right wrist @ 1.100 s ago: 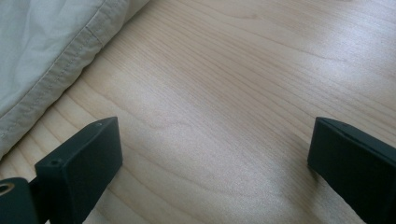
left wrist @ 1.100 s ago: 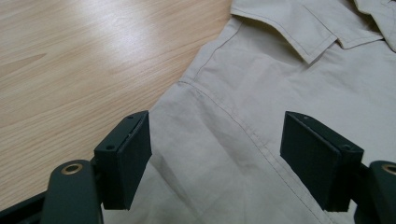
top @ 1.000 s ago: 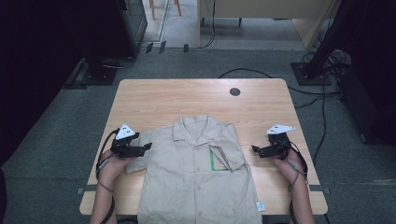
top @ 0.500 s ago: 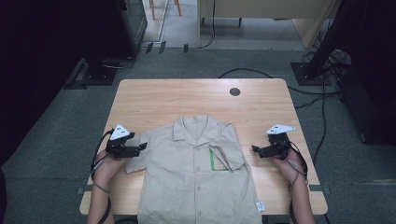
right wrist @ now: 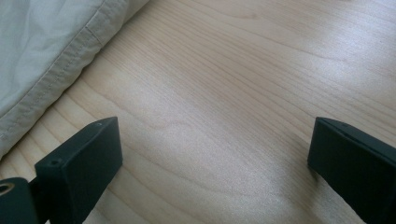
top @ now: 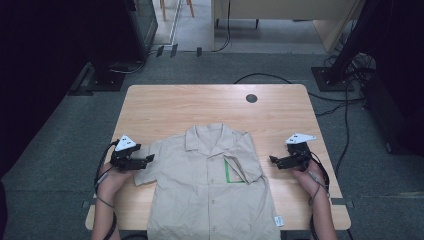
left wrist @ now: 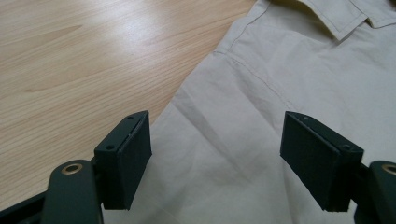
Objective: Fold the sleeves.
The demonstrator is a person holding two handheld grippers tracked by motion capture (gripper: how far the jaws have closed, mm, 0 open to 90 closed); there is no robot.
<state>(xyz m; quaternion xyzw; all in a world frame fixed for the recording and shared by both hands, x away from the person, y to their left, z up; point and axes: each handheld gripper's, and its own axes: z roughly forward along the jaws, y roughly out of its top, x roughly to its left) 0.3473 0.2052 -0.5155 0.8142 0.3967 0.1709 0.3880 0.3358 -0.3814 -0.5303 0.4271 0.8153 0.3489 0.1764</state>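
Shirt (top: 210, 185) (flat) has left gripper (top: 148, 159) over its sleeve, right gripper (top: 273, 160) beside it, both wide.

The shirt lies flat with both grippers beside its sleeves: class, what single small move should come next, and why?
Probably the left gripper should ease down and shut on the sleeve. Its jaws stand open with the cloth already between them, while the right gripper has open jaws over bare table, the shirt edge off to its side.
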